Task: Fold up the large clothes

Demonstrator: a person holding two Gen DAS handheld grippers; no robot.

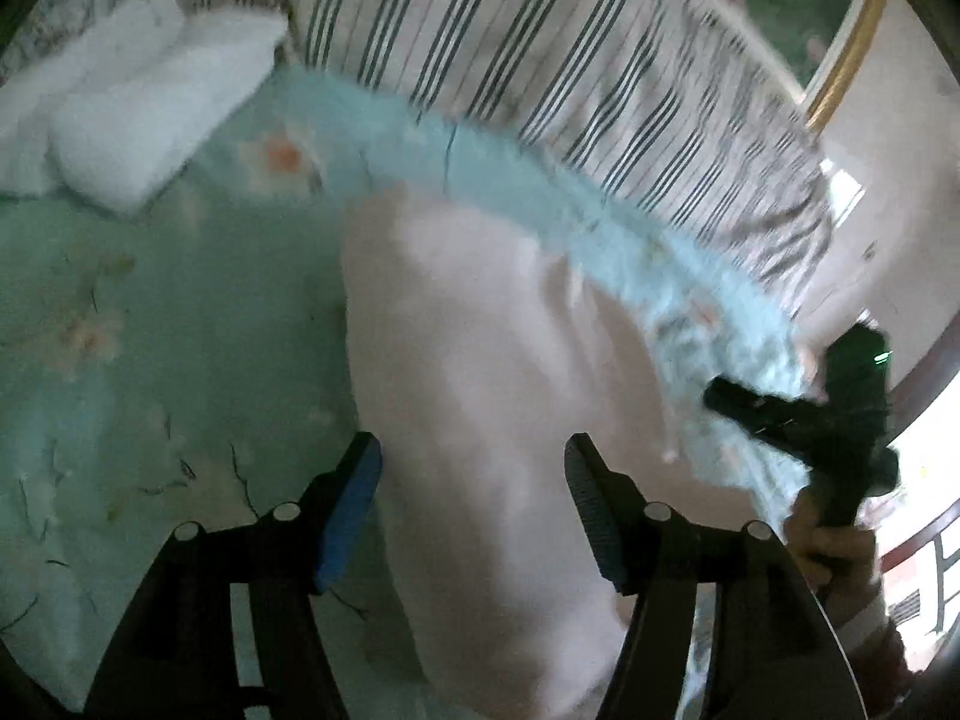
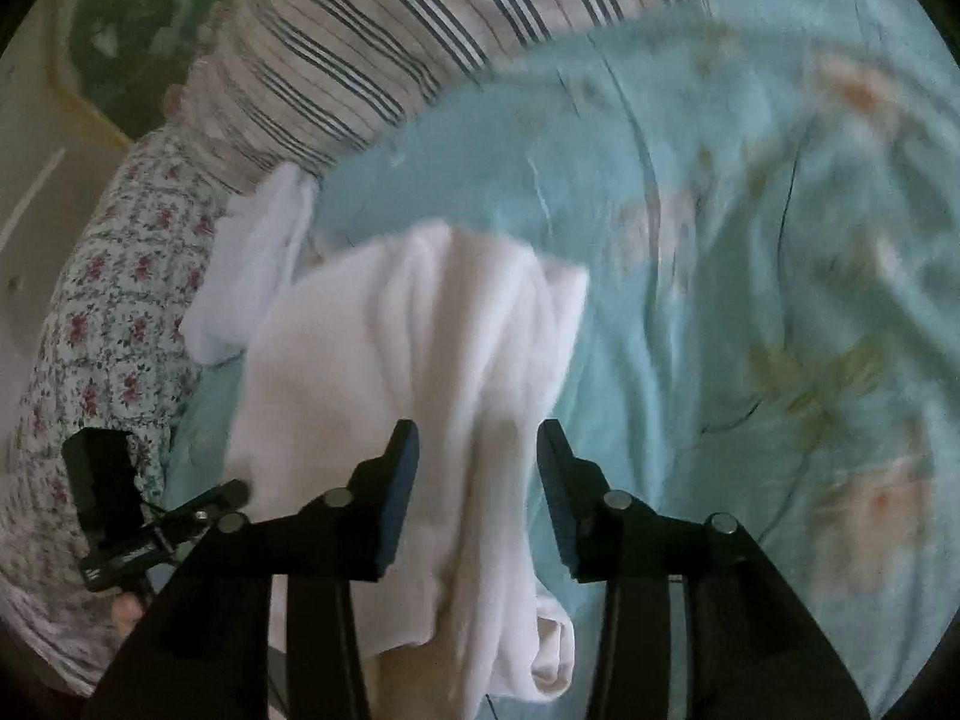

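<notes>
Through the left wrist camera we are seeing our left gripper [image 1: 474, 504] standing with its fingers spread wide apart over a pale pink garment [image 1: 480, 360] lying on the light blue flowered bedspread [image 1: 120, 330], while the right gripper [image 1: 798, 414] is hovering at its far edge and folded white cloths [image 1: 120, 126] are lying near the striped pillow [image 1: 540, 36]. Through the right wrist camera we are seeing our right gripper [image 2: 477, 480] gaping open over the same garment [image 2: 408, 360], which is looking white here and bunched on the bedspread [image 2: 750, 300], with the left gripper [image 2: 120, 516] showing at the lower left.

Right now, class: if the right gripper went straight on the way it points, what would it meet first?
Most likely the white garment, which lies between and ahead of the open right gripper. Depth is unclear in this blurred view.
</notes>
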